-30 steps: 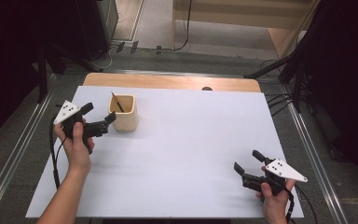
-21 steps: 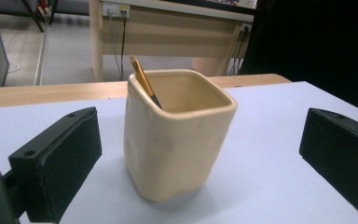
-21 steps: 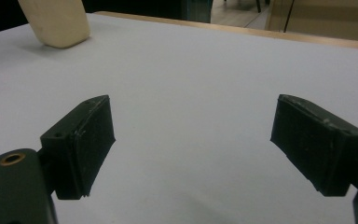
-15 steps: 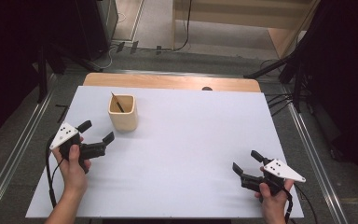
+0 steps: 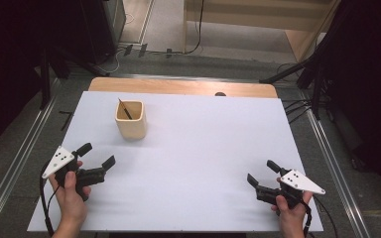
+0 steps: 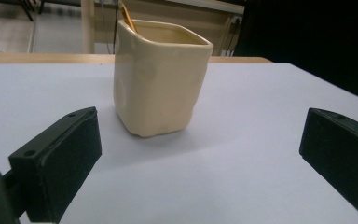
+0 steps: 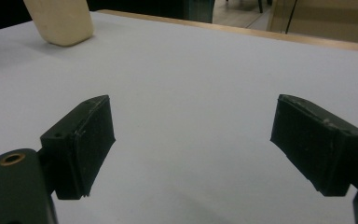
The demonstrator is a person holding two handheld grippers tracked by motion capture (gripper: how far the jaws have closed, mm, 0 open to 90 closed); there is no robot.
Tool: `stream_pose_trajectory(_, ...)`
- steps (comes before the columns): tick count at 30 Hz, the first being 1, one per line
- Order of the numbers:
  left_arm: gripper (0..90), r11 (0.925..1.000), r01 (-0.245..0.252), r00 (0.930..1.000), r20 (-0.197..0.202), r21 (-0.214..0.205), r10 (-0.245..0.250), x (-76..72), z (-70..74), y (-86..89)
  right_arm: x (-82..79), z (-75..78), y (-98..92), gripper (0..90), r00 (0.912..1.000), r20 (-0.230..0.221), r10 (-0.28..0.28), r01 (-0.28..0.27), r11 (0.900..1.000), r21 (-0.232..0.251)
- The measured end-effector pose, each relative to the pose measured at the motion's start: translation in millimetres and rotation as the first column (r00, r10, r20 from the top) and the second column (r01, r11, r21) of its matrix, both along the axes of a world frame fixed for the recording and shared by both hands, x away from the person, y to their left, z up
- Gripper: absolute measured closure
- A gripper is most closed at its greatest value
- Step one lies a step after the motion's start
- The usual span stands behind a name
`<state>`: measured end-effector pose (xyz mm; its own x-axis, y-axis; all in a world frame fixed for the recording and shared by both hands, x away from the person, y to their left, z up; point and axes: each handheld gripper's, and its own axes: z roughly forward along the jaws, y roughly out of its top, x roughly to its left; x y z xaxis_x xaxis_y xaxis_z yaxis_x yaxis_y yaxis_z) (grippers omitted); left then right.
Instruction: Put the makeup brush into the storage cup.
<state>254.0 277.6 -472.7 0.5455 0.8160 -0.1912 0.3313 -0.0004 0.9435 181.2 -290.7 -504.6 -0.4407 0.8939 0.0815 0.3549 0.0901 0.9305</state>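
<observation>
While both hands rest at the near edge of the table (image 5: 193,148), neither tool carries anything. Left gripper (image 5: 97,159): jaws spread wide, empty, held low over the white surface at the near left corner and aimed toward the cup (image 5: 130,119). In the left gripper view its two black pads (image 6: 60,154) frame bare table, with the cup (image 6: 161,77) standing ahead between them but clearly apart from both. Right gripper (image 5: 262,172): also wide open and empty, near the right front corner, well apart from everything; in the right gripper view the cup (image 7: 60,21) sits far off at the upper left.

Cup: cream, squarish, rounded corners, upright on the left half of the table toward the far side. A thin stick (image 5: 124,108) leans inside it, tip above the rim; I cannot tell what kind of utensil it is.

Beyond the white surface, a bare wooden strip (image 5: 178,87) runs along the far edge.

Risk notes (judgement): the glazed walls look smooth and slightly dimpled, so a pinch high on the cup or off-centre could let it slip or twist. A low, fast approach could push the cup along the table before the jaws close. Tilting on the lift could tip out the leaning stick.
</observation>
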Motion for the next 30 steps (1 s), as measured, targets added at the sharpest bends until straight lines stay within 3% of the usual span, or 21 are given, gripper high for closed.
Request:
stream_pose_trajectory(4,0.0,0.9994,-0.011,0.9999,-0.003,0.034,0.011,-13.0,-5.8,5.2,-0.7,0.6,-1.5,13.8,1.0,-0.001,-0.008,0.008,0.9999,0.011)
stream_pose_trajectory(12,0.0,0.9991,-0.039,0.9991,0.015,0.017,0.039,-31.4,-2.0,26.3,-2.7,1.8,2.3,13.8,0.9999,-0.006,-0.013,0.013,0.9999,0.01)
stream_pose_trajectory(24,0.0,0.9974,-0.059,0.9982,-0.011,0.041,0.059,-46.5,-9.2,44.0,-2.5,1.9,6.0,13.8,1.0,-0.005,0.0,0.0,1.0,-0.002)
stream_pose_trajectory(30,0.0,0.9963,-0.067,0.9977,0.001,0.054,0.067,-52.9,-8.2,50.4,-1.4,0.6,0.8,13.8,0.9999,-0.009,-0.008,0.008,0.9999,0.009)
